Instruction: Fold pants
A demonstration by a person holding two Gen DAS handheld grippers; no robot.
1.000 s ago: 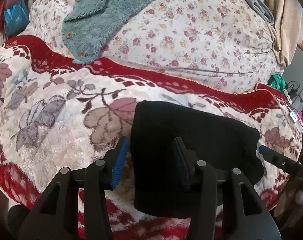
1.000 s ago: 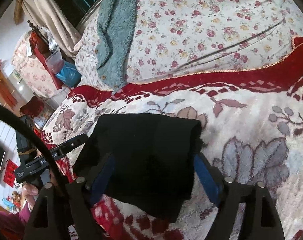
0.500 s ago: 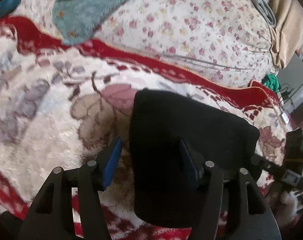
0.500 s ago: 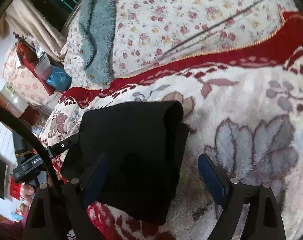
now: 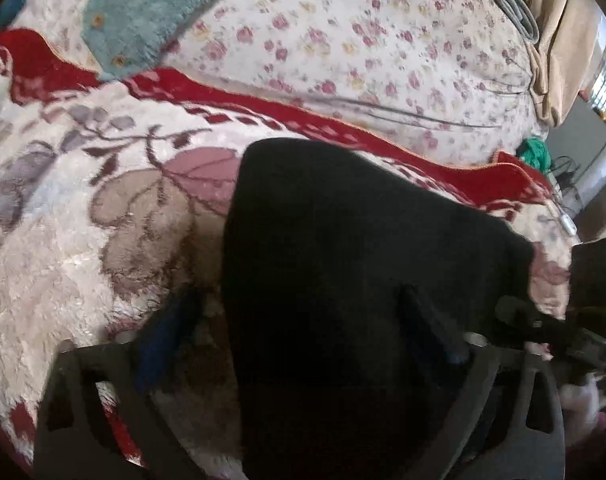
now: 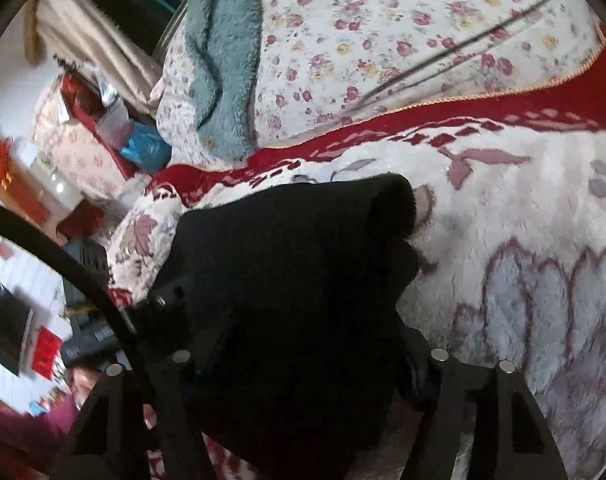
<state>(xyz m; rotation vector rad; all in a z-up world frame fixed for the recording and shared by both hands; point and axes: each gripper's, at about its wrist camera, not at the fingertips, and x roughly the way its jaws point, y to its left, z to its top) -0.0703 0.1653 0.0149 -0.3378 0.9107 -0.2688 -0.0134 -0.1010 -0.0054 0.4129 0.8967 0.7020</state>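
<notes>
The black pants (image 5: pixel 363 264) lie folded into a thick rectangular bundle on the plush floral blanket (image 5: pixel 63 240). My left gripper (image 5: pixel 303 328) is open, its jaws set wide over the bundle's left near edge, one finger on the blanket, the other above the cloth. In the right wrist view the same pants (image 6: pixel 295 264) fill the middle. My right gripper (image 6: pixel 307 344) is open, its jaws spread wide across the bundle's near edge. The right gripper also shows at the left wrist view's right edge (image 5: pixel 543 328).
A teal fleece garment (image 5: pixel 151 12) lies on the rose-print quilt (image 5: pixel 363 52) behind the blanket. The blanket's red border (image 6: pixel 483 116) runs across. Beyond the bed's left side are a red box, a blue bag (image 6: pixel 143 148) and room clutter.
Both grippers have opened wider and pulled back slightly from the bundle. The pants stay folded on the blanket; the views shifted and blurred with the motion.
</notes>
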